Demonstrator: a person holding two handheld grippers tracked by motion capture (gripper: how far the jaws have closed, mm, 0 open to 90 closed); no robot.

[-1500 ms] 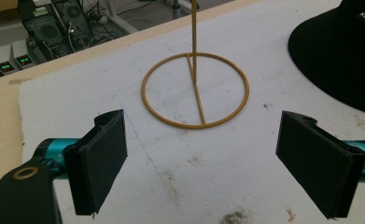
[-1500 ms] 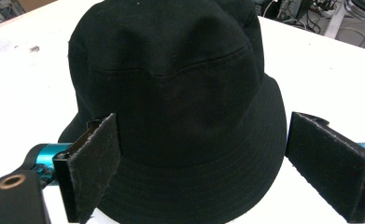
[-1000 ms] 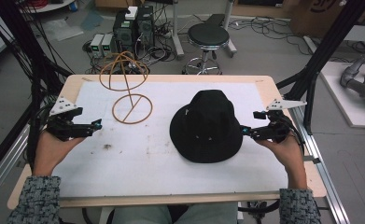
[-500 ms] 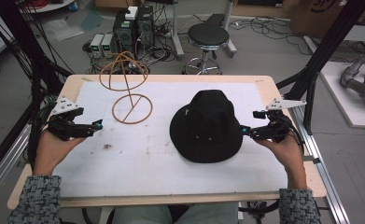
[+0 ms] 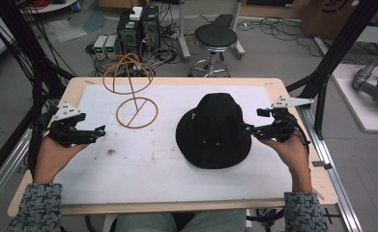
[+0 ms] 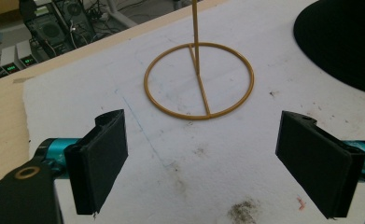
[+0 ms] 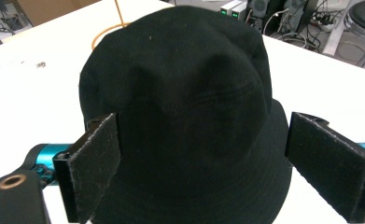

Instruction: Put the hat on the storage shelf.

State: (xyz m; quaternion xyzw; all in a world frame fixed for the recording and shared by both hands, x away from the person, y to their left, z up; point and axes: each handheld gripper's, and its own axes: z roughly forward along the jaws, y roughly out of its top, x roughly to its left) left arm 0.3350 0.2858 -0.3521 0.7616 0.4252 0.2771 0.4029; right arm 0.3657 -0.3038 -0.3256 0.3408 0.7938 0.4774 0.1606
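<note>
Two grippers, both spread wide: our right gripper (image 5: pixel 252 129) meets the black hat's (image 5: pixel 213 129) brim near the worktop's (image 5: pixel 186 179) right edge; our left gripper (image 5: pixel 98 131) faces the wire stand (image 5: pixel 136 108), left.

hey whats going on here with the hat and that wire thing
A person at a table holds a gripper in each hand. The right gripper is open at the brim of a black hat lying on the white mat, not yet gripping it. The left gripper is open over bare mat, apart from the wire stand, which stands upright behind and left of the hat.
</note>
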